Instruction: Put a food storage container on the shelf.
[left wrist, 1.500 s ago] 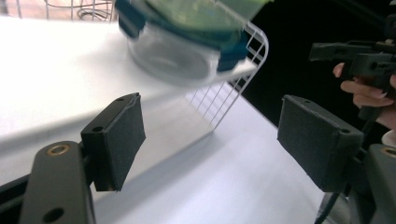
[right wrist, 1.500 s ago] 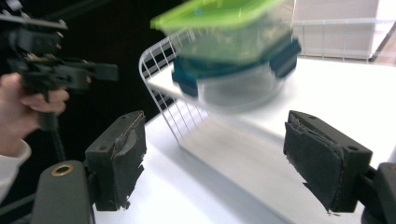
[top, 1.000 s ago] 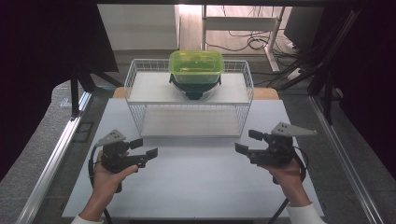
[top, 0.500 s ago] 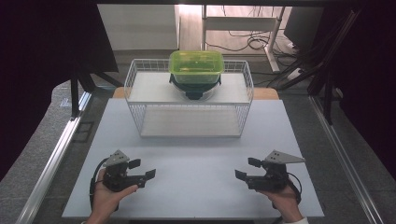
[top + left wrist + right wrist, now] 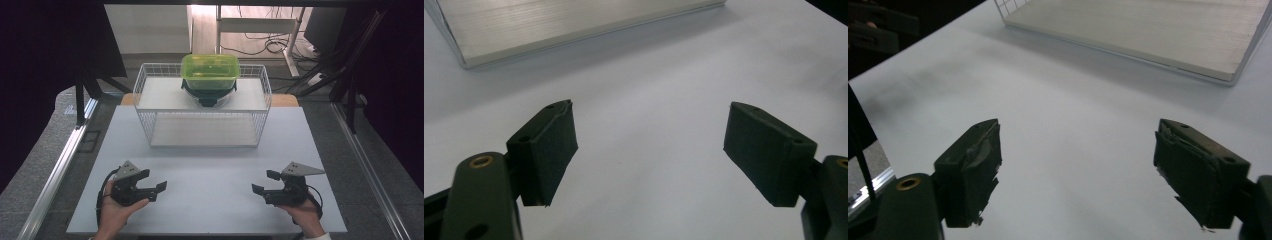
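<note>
1. Green lidded container [image 5: 209, 71] is the nearest thing to work on: it sits atop a black-rimmed bowl [image 5: 208, 97] on the upper shelf of the white wire rack [image 5: 150, 132], at the table's far end.
2. L gripper [image 5: 156, 189]: jaws wide apart, nothing between them, held low over the near-left of the white tabletop [image 5: 210, 170]. In the left gripper view its pads [image 5: 555, 145] frame bare table and the rack's lower shelf [image 5: 564, 25].
3. R gripper [image 5: 264, 182]: jaws just opened a bit more, wide, nothing held, low over the near-right. Right gripper view: pads [image 5: 977, 162] over bare table, shelf edge beyond.
4. Both point inward, toward each other, well apart from the rack.
5. Step, as I read it: start pose, approach not yet begun.
6. Next move prob. calls for lifting both grippers, going fwd over the rack's top rim, then closing on the container's sides w/o tipping the bowl below.
</note>
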Available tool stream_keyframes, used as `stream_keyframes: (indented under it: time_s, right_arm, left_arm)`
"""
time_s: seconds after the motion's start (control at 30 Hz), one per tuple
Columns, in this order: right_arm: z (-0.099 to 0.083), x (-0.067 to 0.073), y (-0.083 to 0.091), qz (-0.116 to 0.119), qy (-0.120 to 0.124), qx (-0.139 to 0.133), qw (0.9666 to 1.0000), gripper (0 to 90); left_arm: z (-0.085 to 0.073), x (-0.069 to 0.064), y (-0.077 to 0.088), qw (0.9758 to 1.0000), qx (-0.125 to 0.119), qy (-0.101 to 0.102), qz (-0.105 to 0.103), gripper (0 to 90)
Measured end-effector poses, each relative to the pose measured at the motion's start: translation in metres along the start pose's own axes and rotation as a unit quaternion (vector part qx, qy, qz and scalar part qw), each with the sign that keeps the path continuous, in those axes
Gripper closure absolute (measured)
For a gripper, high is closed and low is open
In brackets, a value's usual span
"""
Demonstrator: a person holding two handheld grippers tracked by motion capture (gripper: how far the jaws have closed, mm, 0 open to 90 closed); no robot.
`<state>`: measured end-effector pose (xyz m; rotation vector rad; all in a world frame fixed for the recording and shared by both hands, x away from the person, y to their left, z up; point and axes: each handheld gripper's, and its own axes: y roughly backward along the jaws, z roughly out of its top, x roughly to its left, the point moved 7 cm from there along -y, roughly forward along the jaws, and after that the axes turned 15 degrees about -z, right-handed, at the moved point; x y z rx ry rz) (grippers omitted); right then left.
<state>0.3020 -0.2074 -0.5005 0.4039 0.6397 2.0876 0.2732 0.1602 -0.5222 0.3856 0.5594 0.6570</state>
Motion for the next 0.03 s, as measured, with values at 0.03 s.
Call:
stream_keyframes:
  time_s: [0.03]
  right_arm:
    - [-0.0011,-0.0005,-0.0006,-0.009,0.005,0.001,1.0,16.2]
  left_arm:
    - [0.0004,0.0013,-0.0006,1.0,0.001,-0.002,0.002,19.8]
